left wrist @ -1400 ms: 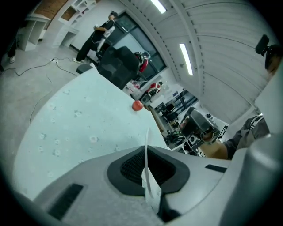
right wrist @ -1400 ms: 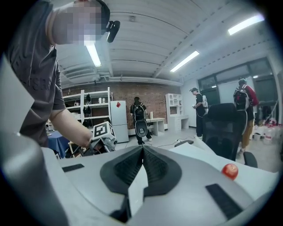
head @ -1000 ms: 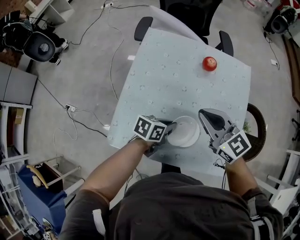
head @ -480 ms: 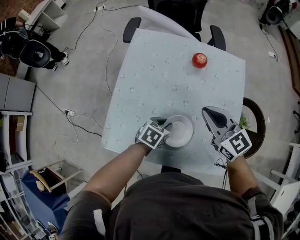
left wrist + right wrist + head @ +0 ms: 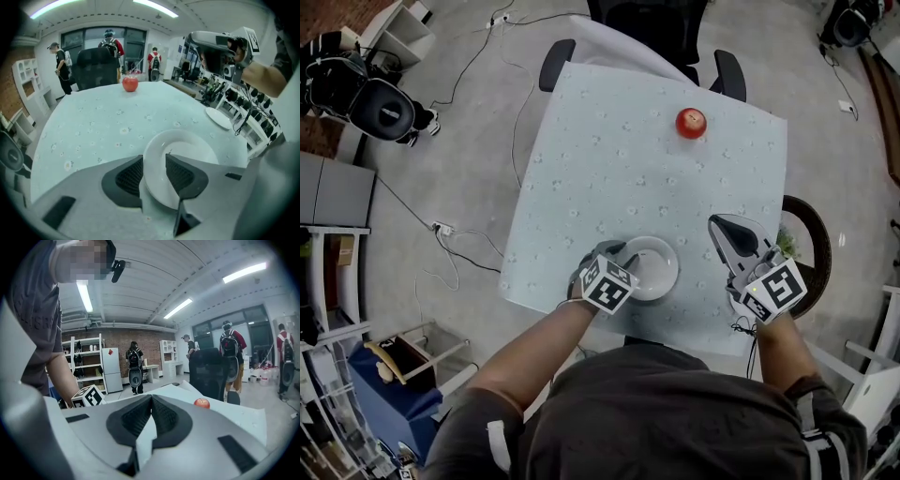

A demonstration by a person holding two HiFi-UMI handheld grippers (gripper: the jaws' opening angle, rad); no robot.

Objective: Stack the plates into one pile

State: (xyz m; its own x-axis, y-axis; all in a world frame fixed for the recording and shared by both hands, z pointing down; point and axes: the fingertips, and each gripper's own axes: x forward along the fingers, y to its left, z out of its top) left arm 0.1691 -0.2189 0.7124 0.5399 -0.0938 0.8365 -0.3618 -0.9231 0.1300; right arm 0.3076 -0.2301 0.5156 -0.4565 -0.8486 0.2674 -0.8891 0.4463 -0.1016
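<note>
A white plate (image 5: 654, 267) lies flat on the pale flowered table (image 5: 609, 141), near its front edge. My left gripper (image 5: 622, 262) reaches over the plate's left rim. In the left gripper view its jaws (image 5: 153, 174) straddle the plate's (image 5: 187, 154) rim and are opening, with the pads off the rim. A second white plate (image 5: 218, 117) lies by the table's right edge, under my right gripper (image 5: 202, 38). In the head view that right gripper (image 5: 719, 226) hovers to the right of the first plate. Its jaws (image 5: 151, 404) are shut on nothing.
A red apple (image 5: 691, 123) sits at the table's far right part. A black office chair (image 5: 649, 23) stands behind the far edge. Cables and a black fan (image 5: 380, 101) lie on the floor to the left. Several people stand in the background.
The left gripper has sunk and rolled, and the tilted plate it held now lies flat on the table. Its jaws have parted. The right gripper shifted a little to the right.
</note>
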